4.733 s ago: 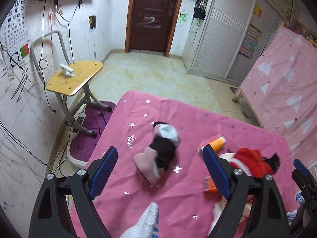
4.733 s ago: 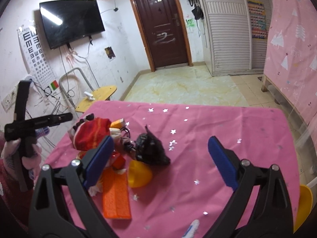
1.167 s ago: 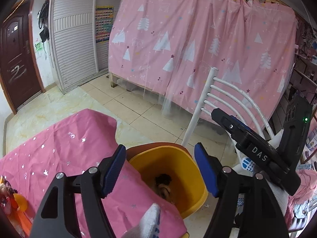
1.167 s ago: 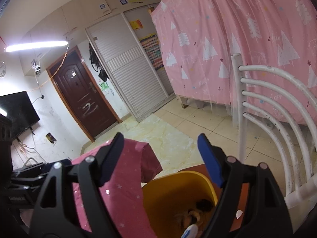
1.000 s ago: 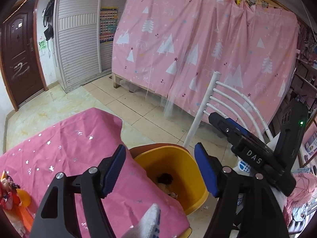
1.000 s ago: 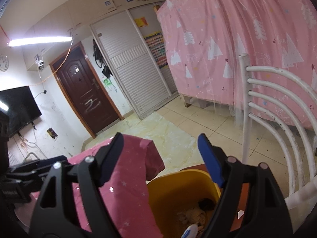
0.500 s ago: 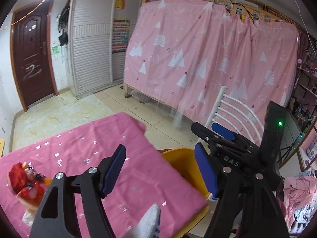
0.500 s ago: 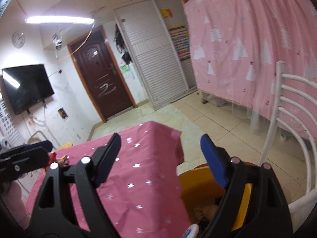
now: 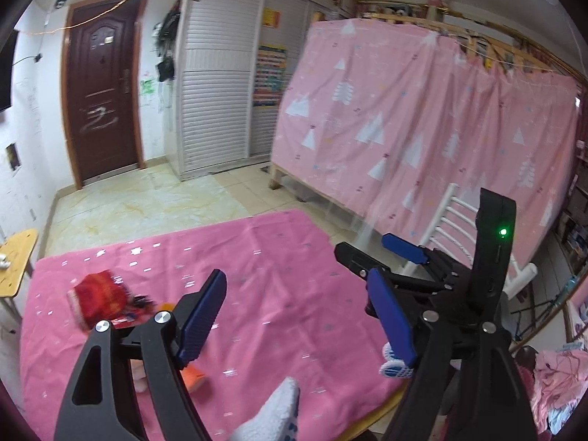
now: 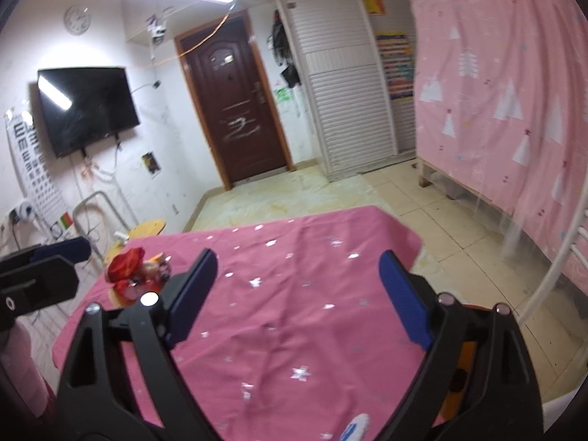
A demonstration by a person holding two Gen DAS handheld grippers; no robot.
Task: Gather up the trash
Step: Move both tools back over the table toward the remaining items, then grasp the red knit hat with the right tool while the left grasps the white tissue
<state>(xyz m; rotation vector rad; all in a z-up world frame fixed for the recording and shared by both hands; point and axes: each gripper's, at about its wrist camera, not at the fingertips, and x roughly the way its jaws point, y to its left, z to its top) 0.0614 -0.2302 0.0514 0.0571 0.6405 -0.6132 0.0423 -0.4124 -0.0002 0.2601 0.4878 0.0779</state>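
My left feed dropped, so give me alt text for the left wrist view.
The open, empty left claw hangs over a pink tablecloth, facing a red trash pile at its far left. The right claw, also open, reaches in from the right.

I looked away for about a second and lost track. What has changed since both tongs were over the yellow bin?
Both tongs, left and right, have swung away from the bin and back over the pink tablecloth, facing the red trash pile again. Only a sliver of the bin shows now. Nothing was picked up or dropped: both remain open and empty. The pile seems untouched.
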